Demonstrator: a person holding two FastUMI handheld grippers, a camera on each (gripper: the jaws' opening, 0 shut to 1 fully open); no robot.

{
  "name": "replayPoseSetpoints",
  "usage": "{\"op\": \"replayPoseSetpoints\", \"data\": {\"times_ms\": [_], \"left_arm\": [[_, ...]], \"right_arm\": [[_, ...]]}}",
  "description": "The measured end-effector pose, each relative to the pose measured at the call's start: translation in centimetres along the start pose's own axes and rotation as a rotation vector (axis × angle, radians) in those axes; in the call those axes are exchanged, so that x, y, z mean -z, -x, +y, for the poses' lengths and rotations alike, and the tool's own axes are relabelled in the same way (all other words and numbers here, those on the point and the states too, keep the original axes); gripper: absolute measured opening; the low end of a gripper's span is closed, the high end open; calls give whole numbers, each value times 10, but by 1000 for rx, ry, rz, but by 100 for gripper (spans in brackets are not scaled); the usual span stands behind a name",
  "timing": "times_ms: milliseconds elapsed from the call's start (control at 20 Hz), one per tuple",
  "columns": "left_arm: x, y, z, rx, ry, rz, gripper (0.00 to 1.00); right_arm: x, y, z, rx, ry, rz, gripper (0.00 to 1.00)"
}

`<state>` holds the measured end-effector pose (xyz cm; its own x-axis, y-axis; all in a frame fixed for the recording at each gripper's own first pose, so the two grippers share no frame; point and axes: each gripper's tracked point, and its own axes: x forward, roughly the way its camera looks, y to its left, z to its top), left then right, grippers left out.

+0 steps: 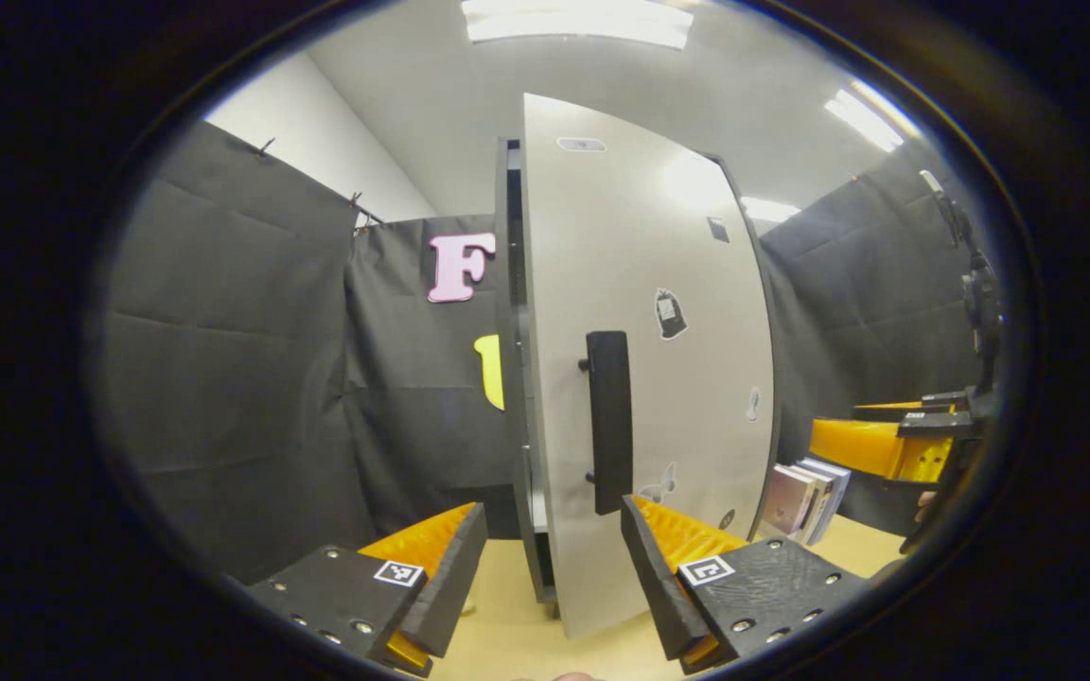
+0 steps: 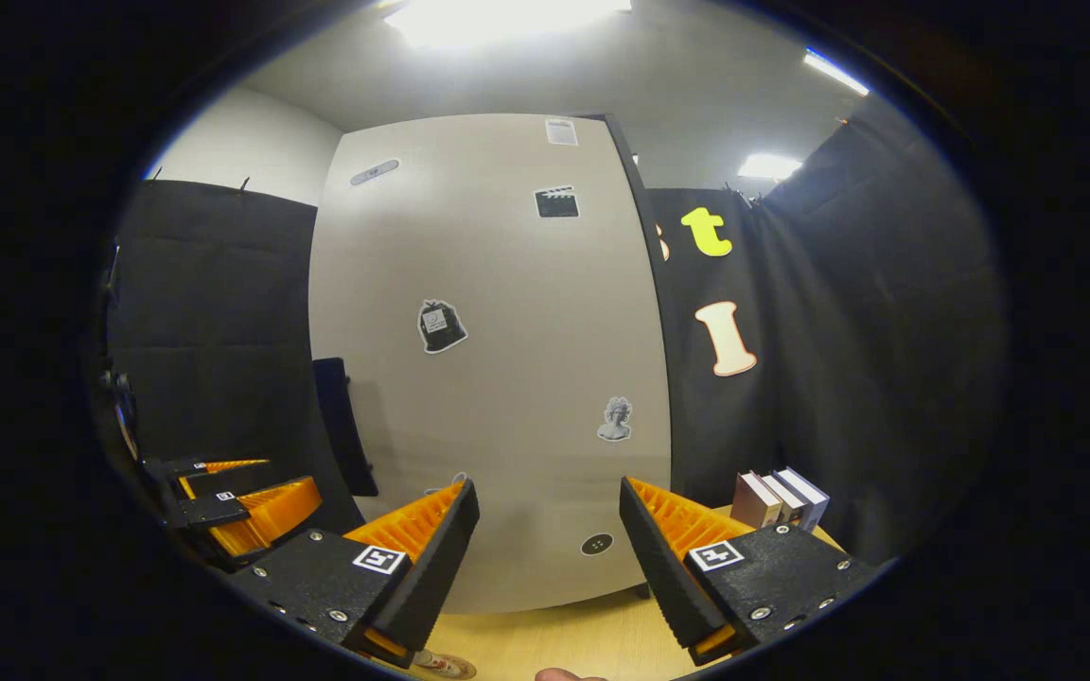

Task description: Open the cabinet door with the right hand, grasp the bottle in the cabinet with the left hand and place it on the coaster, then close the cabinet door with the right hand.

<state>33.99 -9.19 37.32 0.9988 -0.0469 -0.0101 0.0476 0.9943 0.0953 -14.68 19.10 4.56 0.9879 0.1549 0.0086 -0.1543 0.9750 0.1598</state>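
Tall pale-grey cabinet door [image 1: 640,359] stands upright, long axis vertical, slightly ajar: in the left gripper view its handle edge sits off the dark cabinet frame [image 1: 510,359] with a narrow gap. Black vertical bar handle [image 1: 609,421] runs parallel to the door's long axis, mounted at mid height near that edge.

Left gripper [image 1: 553,553] has its jaws spread wide, nothing between them; the door's lower edge and the handle's bottom end sit at 12 o'clock just past the fingertips. Right gripper [image 2: 548,534] also gapes wide and empty, facing the door panel square on; the handle [image 2: 344,426] lies at 10 o'clock, well apart from it.

Small stickers dot the door. Row of upright books [image 2: 780,498] stands on the light wooden tabletop [image 2: 564,638] at 3 o'clock of the right gripper.
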Motion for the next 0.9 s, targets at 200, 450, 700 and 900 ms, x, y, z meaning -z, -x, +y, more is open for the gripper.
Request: {"op": "replayPoseSetpoints", "data": {"times_ms": [200,450,700,900], "left_arm": [[-10,-8,-10,15,17,-16,82],[-12,-4,-15,27,26,-20,87],[-8,0,-16,27,47,-5,82],[-4,-1,-14,20,67,-1,82]], "right_arm": [[-3,-5,-2,29,-11,-10,93],[-2,-7,-4,49,-7,2,93],[4,-6,-3,44,-7,16,93],[6,-7,-7,54,-2,24,93]]}}
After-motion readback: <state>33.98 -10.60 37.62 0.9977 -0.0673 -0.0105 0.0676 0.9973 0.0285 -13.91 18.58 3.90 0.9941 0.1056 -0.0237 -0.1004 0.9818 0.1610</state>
